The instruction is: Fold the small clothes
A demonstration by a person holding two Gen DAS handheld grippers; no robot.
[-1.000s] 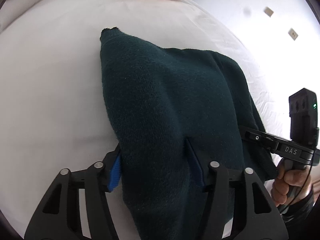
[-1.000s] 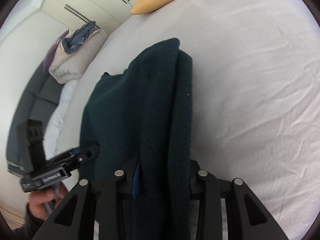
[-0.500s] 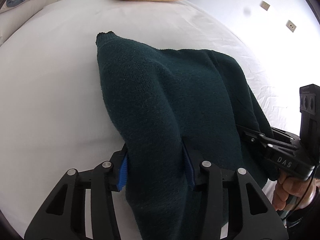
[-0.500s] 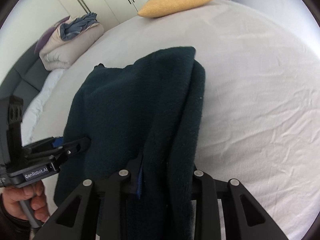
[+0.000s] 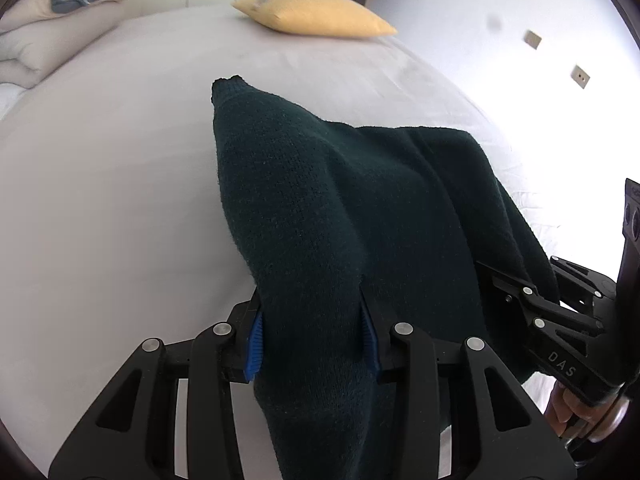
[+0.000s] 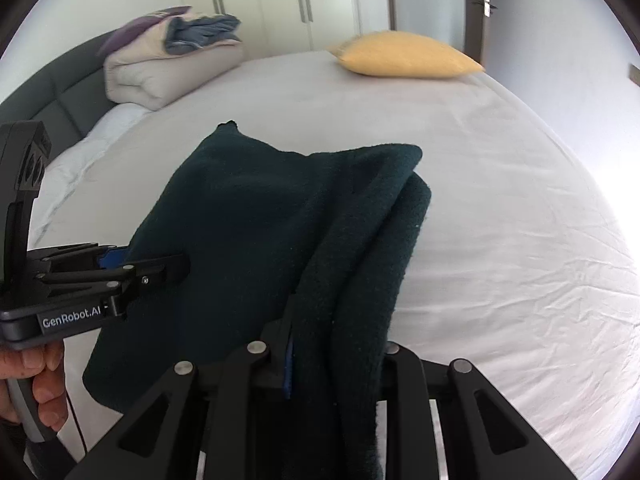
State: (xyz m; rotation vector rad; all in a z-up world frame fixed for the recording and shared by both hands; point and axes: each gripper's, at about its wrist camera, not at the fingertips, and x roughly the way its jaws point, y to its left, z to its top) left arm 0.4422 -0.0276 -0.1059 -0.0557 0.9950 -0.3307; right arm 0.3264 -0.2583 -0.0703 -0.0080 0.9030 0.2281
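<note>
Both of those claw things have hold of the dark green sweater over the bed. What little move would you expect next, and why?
Probably carrying the held edge forward toward the far end, then lowering it. The left gripper and right gripper are each shut on a bunch of the sweater, whose near part is lifted while its far tip lies on the bed.

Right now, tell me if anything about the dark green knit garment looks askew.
Yes: the dark green knit garment hangs bunched between both tongs, left and right. Its right side is doubled into a thick roll, and one pointed corner sticks out over the white bedsheet.
</note>
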